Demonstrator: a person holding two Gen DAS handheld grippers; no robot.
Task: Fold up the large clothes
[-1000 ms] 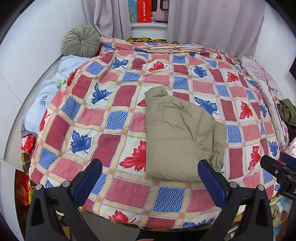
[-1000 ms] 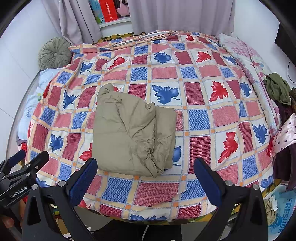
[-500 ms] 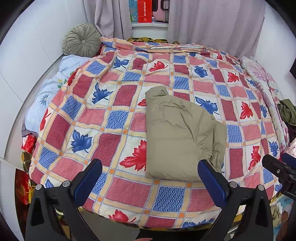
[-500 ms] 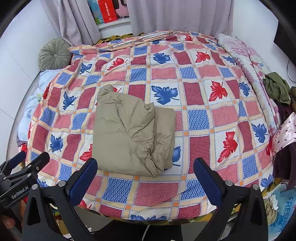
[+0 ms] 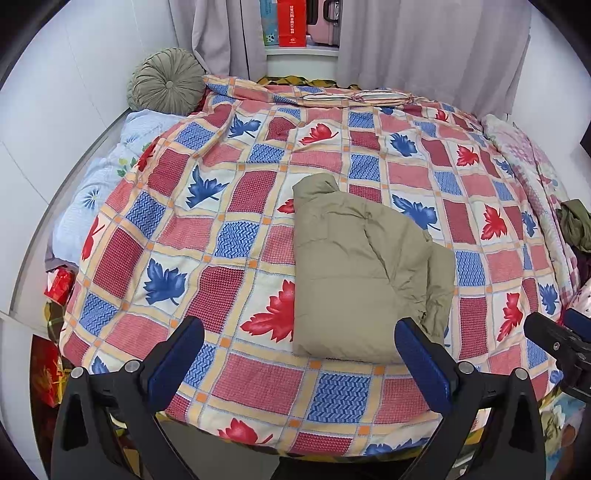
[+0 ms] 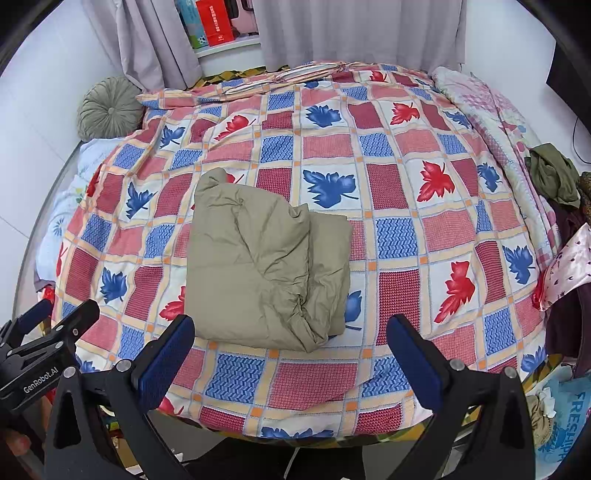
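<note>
A khaki puffy garment (image 5: 365, 273) (image 6: 262, 266) lies folded into a thick rectangle on the bed's patchwork leaf quilt (image 5: 229, 236) (image 6: 406, 229). Its looser, wrinkled edge faces right. My left gripper (image 5: 301, 350) hangs open over the bed's near edge, its right pad just in front of the garment's near right corner, holding nothing. My right gripper (image 6: 291, 350) is open too, just short of the garment's near edge, with nothing between its fingers. The other gripper's tip shows at the side of each view.
A round green cushion (image 5: 166, 85) and a pale blue pillow (image 5: 110, 173) sit at the far left. A floral blanket (image 6: 495, 110) and a heap of clothes (image 6: 554, 177) lie along the right side. Curtains and a shelf with a red box (image 5: 291, 22) stand behind.
Both grippers have drifted very slightly; the garment sits a touch lower in the views. Nothing was grasped or let go.
</note>
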